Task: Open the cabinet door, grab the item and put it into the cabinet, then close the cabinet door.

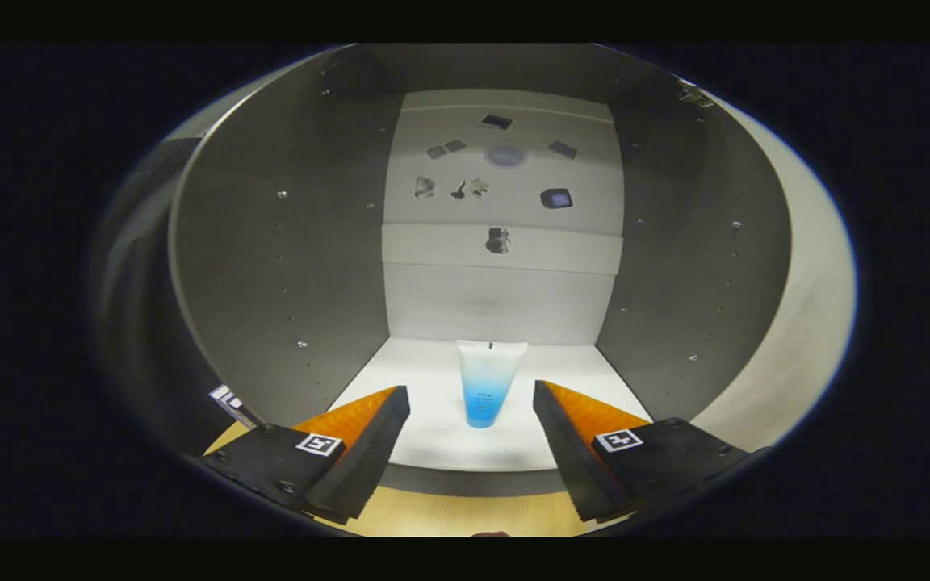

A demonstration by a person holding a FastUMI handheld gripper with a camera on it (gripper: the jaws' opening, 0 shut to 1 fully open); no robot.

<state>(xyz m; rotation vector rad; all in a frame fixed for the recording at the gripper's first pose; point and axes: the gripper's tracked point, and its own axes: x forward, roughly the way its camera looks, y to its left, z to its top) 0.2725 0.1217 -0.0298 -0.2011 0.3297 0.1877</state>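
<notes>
Cabinet (287,266): open to the camera, grey side walls at 9 and 3 o'clock, pale back panel at 12 o'clock carrying several small dark marks too small to identify. The door itself cannot be made out with certainty; the pale curved surface at 3 o'clock may be it.

Cabinet floor (433,436): white, with its front lip just ahead of the fingertips. A wooden surface lies below that lip at 6 o'clock.

Gripper (471,407): fingers spread wide and released, holding nothing, one at 7 o'clock and one at 5 o'clock.

Tube (488,387): blue-and-white, standing cap down on the cabinet floor, upright, at 12 o'clock from the gap between the fingers. It sits level with the fingertips or just beyond them, touching neither.

Judgement: the item appears placed; the step in hand is withdrawal. Best practice is to pull straight back toward 6 o'clock, keeping the fingers apart so neither pad brushes the narrow, tip-prone tube, then clear the lip before going for the door.
</notes>
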